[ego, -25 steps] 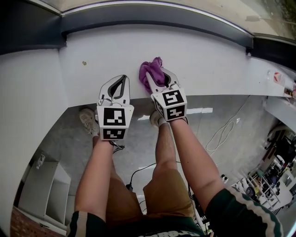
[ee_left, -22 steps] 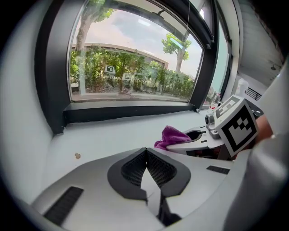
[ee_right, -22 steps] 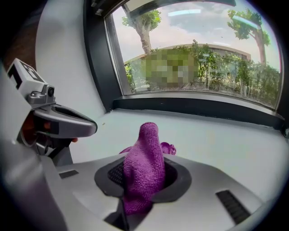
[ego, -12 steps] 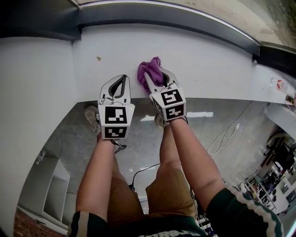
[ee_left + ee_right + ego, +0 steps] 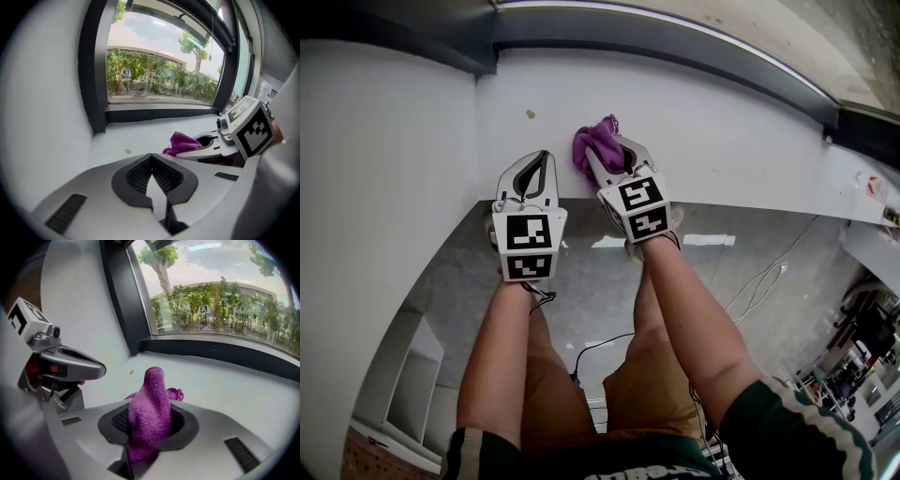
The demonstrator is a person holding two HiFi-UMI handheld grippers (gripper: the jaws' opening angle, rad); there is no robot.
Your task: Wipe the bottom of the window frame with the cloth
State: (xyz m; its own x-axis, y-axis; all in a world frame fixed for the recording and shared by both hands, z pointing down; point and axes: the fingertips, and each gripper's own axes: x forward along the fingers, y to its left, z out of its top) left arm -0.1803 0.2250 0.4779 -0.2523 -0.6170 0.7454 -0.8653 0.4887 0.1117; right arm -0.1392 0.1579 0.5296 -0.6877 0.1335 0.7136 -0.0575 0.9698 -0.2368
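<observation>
A purple cloth is clamped in my right gripper, bunched up between the jaws and resting on the white window sill near its front edge. My left gripper is shut and empty, hovering over the sill just left of the right one. The dark bottom rail of the window frame runs along the back of the sill, a short way beyond both grippers.
A small brown speck lies on the sill left of the cloth. A white side wall closes off the left. A dark vertical frame post stands in the left corner. Below the sill edge are grey floor and cables.
Both grippers and the cloth have shifted a little left along the sill, and my view has swung so the left wall fills more of the picture. Both grips are unchanged.
</observation>
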